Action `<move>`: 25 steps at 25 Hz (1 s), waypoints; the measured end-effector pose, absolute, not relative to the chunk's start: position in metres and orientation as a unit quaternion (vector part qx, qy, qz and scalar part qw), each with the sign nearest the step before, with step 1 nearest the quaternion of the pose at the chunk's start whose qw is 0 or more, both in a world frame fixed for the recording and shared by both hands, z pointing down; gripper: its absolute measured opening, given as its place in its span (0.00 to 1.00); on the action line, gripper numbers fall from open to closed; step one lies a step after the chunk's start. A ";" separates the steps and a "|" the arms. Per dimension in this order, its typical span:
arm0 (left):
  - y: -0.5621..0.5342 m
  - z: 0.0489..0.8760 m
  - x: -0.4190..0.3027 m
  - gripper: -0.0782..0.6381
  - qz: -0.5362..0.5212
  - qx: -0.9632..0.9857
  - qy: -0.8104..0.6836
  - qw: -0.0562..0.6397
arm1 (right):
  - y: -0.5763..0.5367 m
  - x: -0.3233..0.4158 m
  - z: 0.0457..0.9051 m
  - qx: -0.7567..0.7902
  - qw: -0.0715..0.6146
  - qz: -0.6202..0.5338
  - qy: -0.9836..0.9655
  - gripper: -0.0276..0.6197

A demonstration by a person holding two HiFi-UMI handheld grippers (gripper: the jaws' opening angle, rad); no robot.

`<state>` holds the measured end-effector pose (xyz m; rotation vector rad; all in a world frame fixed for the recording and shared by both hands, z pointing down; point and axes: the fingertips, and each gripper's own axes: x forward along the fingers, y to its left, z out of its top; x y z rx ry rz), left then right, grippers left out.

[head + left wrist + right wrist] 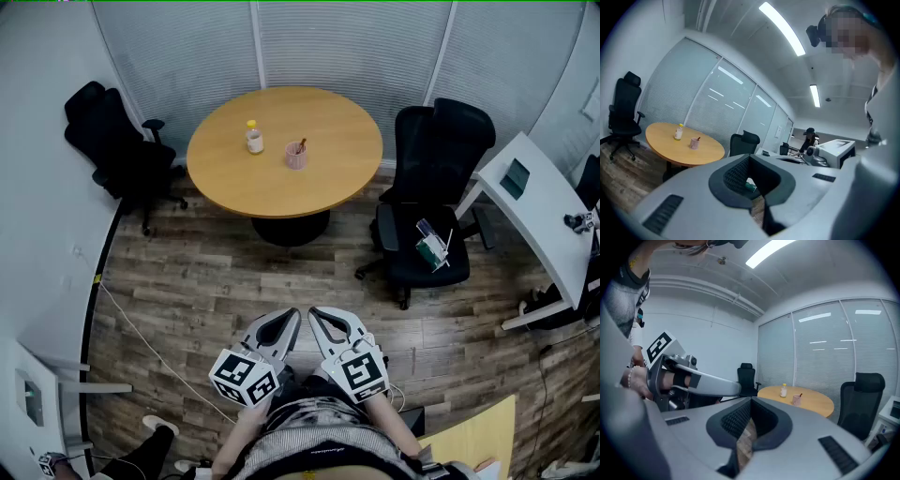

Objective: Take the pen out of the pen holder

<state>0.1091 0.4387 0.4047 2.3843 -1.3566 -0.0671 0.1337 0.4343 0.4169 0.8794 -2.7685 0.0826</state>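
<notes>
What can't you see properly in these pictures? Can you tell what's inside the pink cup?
- Pen: in the head view only a dark tip shows. The wall of the pink pen holder hides the rest, and hides whether anything else is inside.
- Bottle: its label is too small to read in every view.
- Items on the black chair: too small to name in the head view.

The left gripper (750,158) fills the lower frame, its grey jaws closed together with nothing between them. At nine o'clock stands a round wooden table (663,140) carrying a small bottle (678,133) and, just beside it, a pink pen holder (695,144) with a pen (698,138) inside. A black office chair (622,112) sits farther out at nine o'clock. Another chair (743,143) stands near the centre.
</notes>
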 end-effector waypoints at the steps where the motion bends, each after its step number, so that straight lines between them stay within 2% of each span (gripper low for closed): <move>1: 0.438 0.405 0.111 0.11 -0.024 0.852 -0.485 0.197 | 0.433 0.135 0.417 0.300 0.115 0.027 -0.947 0.08; 15: 0.434 0.415 0.119 0.11 -0.026 0.847 -0.485 0.214 | 0.430 0.139 0.423 0.275 0.100 0.037 -0.955 0.08; 25: 0.384 0.423 0.097 0.11 -0.027 0.856 -0.469 0.216 | 0.382 0.117 0.427 0.292 0.102 0.047 -0.950 0.08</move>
